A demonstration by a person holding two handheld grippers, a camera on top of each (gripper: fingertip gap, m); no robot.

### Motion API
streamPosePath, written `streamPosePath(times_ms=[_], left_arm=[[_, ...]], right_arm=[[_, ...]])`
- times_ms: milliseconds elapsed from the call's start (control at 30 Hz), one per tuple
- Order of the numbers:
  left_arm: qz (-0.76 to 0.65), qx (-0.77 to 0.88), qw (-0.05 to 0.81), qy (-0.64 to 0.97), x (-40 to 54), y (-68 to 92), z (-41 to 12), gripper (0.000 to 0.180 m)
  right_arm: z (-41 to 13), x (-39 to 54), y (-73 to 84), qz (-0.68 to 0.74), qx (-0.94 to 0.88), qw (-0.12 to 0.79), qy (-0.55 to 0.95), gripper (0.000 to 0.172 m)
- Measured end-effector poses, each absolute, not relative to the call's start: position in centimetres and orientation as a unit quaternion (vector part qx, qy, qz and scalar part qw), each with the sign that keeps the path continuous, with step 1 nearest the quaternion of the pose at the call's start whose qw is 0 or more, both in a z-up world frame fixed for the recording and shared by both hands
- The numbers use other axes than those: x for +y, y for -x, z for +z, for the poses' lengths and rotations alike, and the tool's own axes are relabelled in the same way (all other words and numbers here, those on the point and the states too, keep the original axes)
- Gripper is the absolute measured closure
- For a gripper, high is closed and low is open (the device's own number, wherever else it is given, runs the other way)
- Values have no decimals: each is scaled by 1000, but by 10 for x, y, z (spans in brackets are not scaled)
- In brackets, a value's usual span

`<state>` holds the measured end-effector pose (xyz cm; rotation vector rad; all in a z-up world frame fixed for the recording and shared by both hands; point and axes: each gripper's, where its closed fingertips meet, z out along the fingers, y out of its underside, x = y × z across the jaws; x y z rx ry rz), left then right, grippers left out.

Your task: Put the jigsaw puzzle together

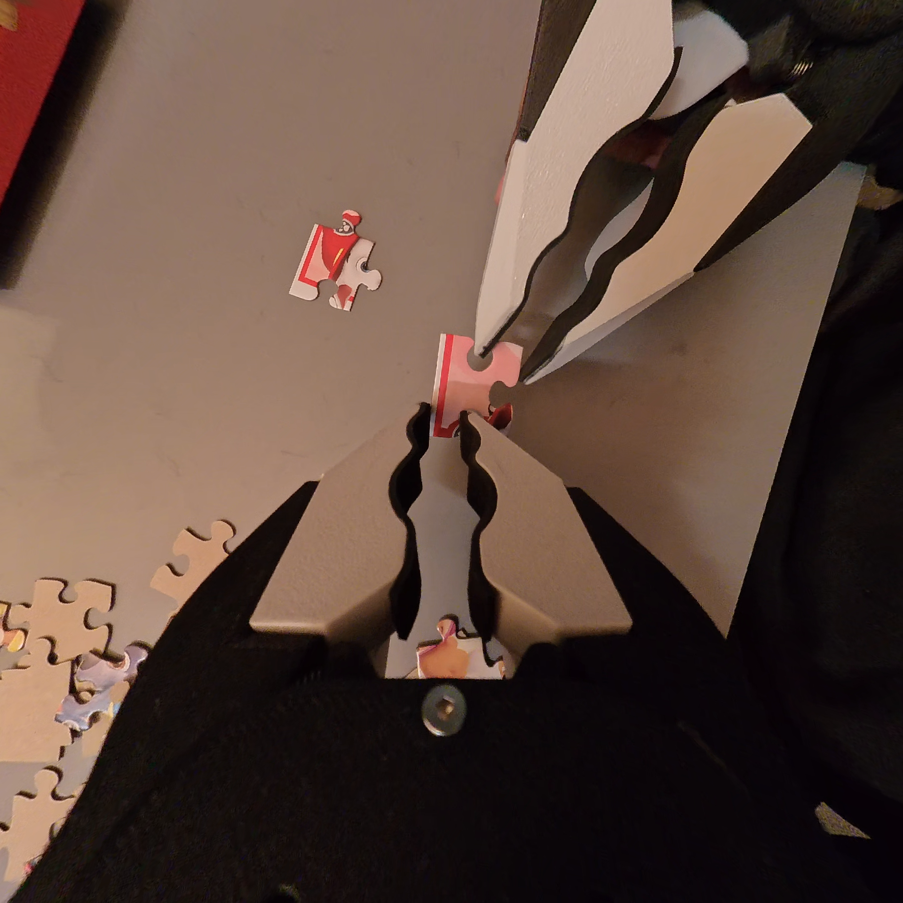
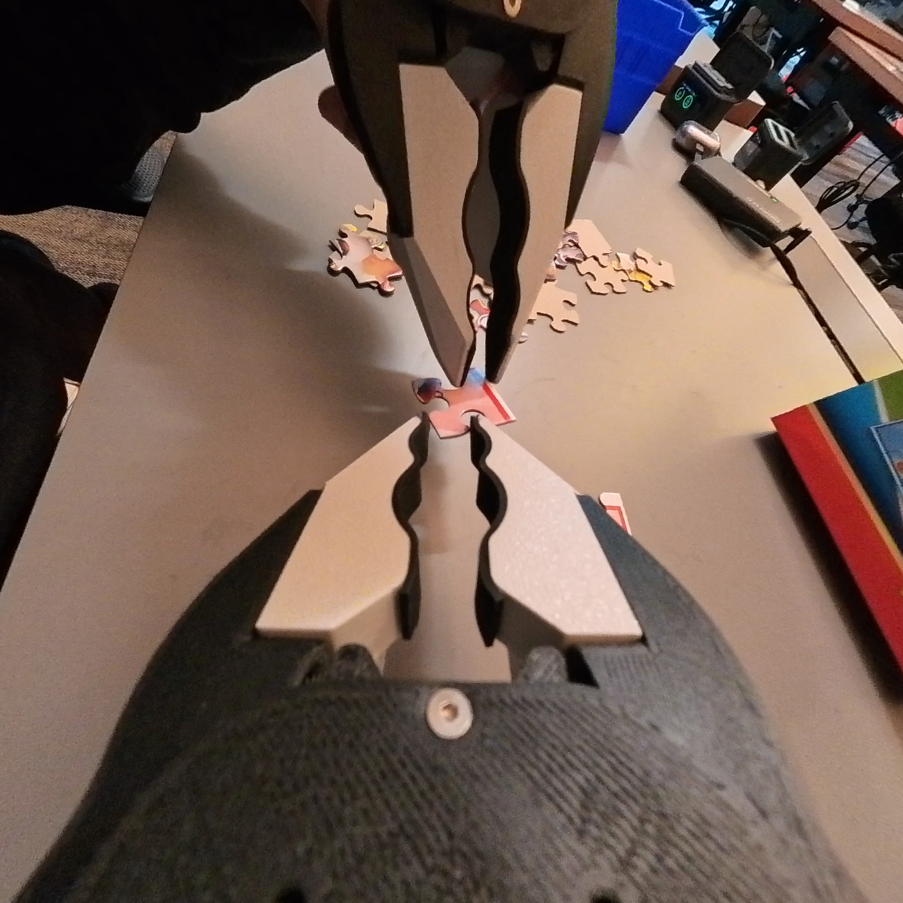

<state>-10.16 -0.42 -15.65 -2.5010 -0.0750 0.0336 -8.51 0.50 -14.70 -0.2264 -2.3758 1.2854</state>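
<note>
A pink and red puzzle piece lies low on the grey table, between both grippers. My left gripper is shut on its near corner: one pad is on the outer edge and the other in a notch. In the right wrist view it comes steeply from above onto the piece. My right gripper straddles the opposite lobe, one fingertip in the round socket and the other at the corner. A sliver of space shows at the socket pad. It also shows in the left wrist view.
A second red and white piece lies alone farther off. Loose pieces are heaped at one side and behind the left gripper. A colourful box, a blue bin and black devices stand along the table's edge. My two grippers' fingertips are within a few centimetres of each other.
</note>
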Motion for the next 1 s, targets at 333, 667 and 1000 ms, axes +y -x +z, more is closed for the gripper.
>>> streamPosePath(times_ms=[333, 667, 1000], left_arm=[[52, -49, 351, 934, 2, 119, -145, 142], [37, -175, 390, 903, 50, 150, -148, 142], [40, -210, 353, 911, 74, 173, -179, 179]], right_arm=[[-141, 21, 96, 465, -847, 236, 109, 158], [-152, 121, 146, 416, -824, 257, 286, 158], [-175, 107, 146, 403, -847, 210, 274, 158]])
